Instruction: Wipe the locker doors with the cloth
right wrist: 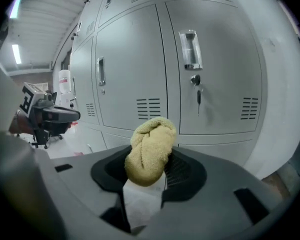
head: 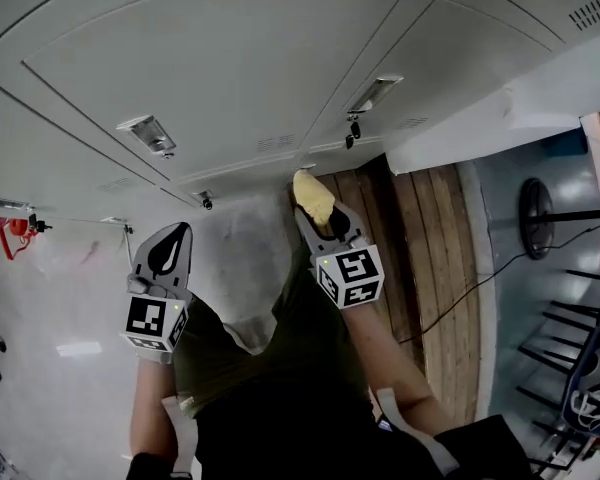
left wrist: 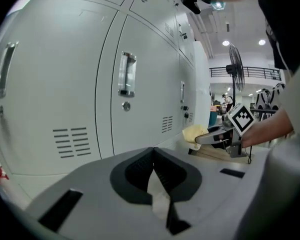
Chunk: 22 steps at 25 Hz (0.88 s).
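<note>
The left gripper, jaws pressed together on nothing, hangs over a pale glossy floor. To its right, the right gripper clamps a bunched yellow terry cloth near the foot of grey metal locker doors, beside a wooden plank strip.

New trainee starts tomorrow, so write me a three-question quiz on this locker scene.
1. True or false: the left tool holds the cloth.
2. Pick one. The right tool is: A open and empty; B shut on the cloth; C shut and empty.
3. Fill in: the cloth is ____ in colour.

Key: 1 false; 2 B; 3 yellow.
</note>
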Tool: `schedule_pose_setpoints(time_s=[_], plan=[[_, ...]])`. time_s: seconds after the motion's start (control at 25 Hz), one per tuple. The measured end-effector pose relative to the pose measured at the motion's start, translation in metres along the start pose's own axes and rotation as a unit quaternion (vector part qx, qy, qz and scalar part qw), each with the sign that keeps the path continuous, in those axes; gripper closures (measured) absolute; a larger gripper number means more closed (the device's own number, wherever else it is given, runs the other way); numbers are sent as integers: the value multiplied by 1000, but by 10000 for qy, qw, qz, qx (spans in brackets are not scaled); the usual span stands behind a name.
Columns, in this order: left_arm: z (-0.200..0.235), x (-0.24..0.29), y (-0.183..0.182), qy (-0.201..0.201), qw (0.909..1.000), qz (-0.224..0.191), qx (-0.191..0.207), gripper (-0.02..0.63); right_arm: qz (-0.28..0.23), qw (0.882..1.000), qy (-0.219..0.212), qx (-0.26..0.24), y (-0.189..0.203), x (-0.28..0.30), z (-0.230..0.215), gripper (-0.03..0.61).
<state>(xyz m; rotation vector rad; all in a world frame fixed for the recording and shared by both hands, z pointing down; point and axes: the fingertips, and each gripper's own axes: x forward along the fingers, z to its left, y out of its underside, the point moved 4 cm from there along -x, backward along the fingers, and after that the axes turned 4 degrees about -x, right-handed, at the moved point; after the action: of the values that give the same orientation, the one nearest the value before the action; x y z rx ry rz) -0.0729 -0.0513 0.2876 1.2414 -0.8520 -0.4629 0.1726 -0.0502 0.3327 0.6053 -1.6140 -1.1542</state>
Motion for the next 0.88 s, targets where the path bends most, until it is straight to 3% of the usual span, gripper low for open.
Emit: schedule_pose_setpoints(time_s=[0.36,0.6,0.72,0.88], plan=[[35,33,98,-168,9991,-356,176,604,-485,9976,453,-201,58,70,-14,403],[48,34,123,-239,9986,-406,256,604,-508,9947,827,-346,62,99,-28,403],[53,26,128,-292,9989,-357,40,604,-386,9950,852,-354,63,105,-29,405],[60,18,142,-379,9989,-264,42,604,-308,9946,852,-501,60,113,-24,411]])
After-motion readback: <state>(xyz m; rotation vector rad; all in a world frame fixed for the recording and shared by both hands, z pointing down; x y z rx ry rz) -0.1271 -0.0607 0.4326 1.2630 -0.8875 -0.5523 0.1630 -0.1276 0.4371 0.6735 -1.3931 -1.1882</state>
